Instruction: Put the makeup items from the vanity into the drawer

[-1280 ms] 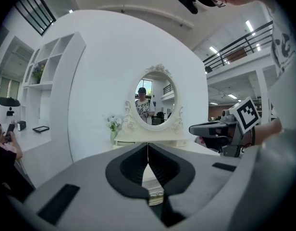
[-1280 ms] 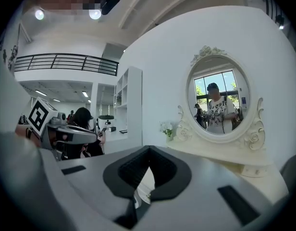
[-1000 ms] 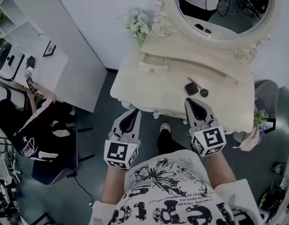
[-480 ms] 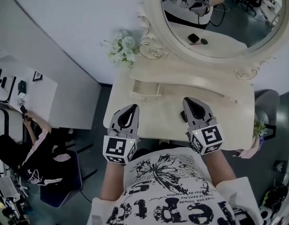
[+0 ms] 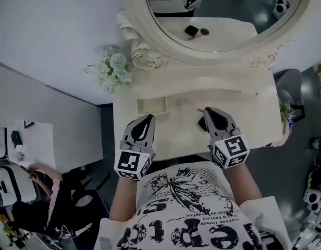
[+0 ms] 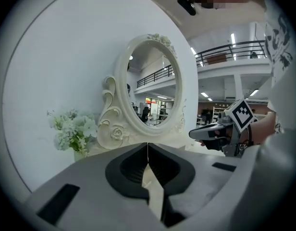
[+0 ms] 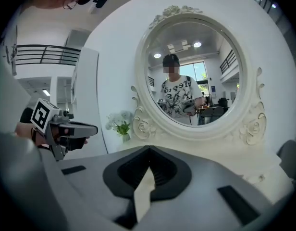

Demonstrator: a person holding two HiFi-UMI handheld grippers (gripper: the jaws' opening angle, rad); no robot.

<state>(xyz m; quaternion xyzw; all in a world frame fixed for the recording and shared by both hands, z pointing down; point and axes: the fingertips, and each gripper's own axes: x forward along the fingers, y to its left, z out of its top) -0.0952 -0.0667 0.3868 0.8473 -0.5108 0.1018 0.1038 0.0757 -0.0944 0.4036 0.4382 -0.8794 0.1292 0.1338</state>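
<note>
Vanity [image 5: 246,105]: cream, scroll-carved, oval mirror [image 5: 223,7]

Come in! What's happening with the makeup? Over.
Left hand-held gripper, right hand-held gripper: shut, empty. Dark compact on vanity, half hidden by right one. Drawer open, path clear.

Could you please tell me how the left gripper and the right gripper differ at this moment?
The left gripper sits just in front of the small open drawer; the right gripper sits beside a dark makeup item, partly covering it. The right gripper reaches slightly farther over the vanity than the left gripper. Both are shut and empty.
</note>
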